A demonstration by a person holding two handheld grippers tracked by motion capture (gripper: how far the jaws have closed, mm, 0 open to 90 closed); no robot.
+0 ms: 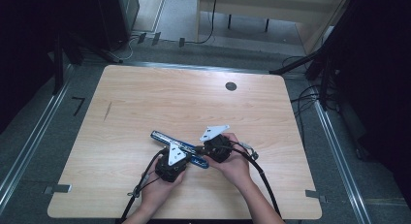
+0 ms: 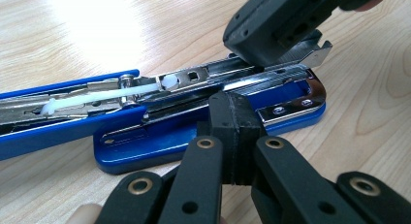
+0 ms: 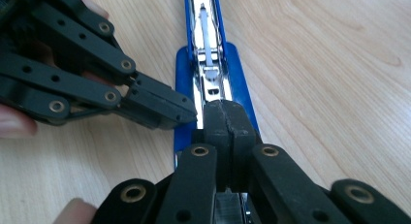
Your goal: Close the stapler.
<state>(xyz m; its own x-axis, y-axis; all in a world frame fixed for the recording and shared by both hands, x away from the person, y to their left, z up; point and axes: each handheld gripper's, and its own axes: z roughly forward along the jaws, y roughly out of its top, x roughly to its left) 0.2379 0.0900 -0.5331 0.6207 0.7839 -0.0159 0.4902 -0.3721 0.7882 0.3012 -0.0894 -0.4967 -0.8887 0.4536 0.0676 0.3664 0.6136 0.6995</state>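
A blue stapler (image 1: 158, 136) lies swung open flat on the wooden table (image 1: 169, 98), with its metal staple channel (image 2: 194, 78) and white pusher (image 2: 97, 99) facing up. My left gripper (image 2: 236, 122) is shut, and its tips rest against the side of the stapler's blue base (image 2: 145, 151). My right gripper (image 3: 228, 120) is also shut, tips pressed down on the end of the metal channel (image 3: 208, 83). From the high view both grippers meet over the stapler's near end, left gripper (image 1: 186, 153) and right gripper (image 1: 201, 149) almost touching. Nothing shows between either pair of jaws.
A dark round grommet hole (image 1: 231, 86) sits near the table's far edge. Cables (image 1: 261, 170) trail from the grippers toward the front edge. Metal rails and dark stands flank the table on the floor.
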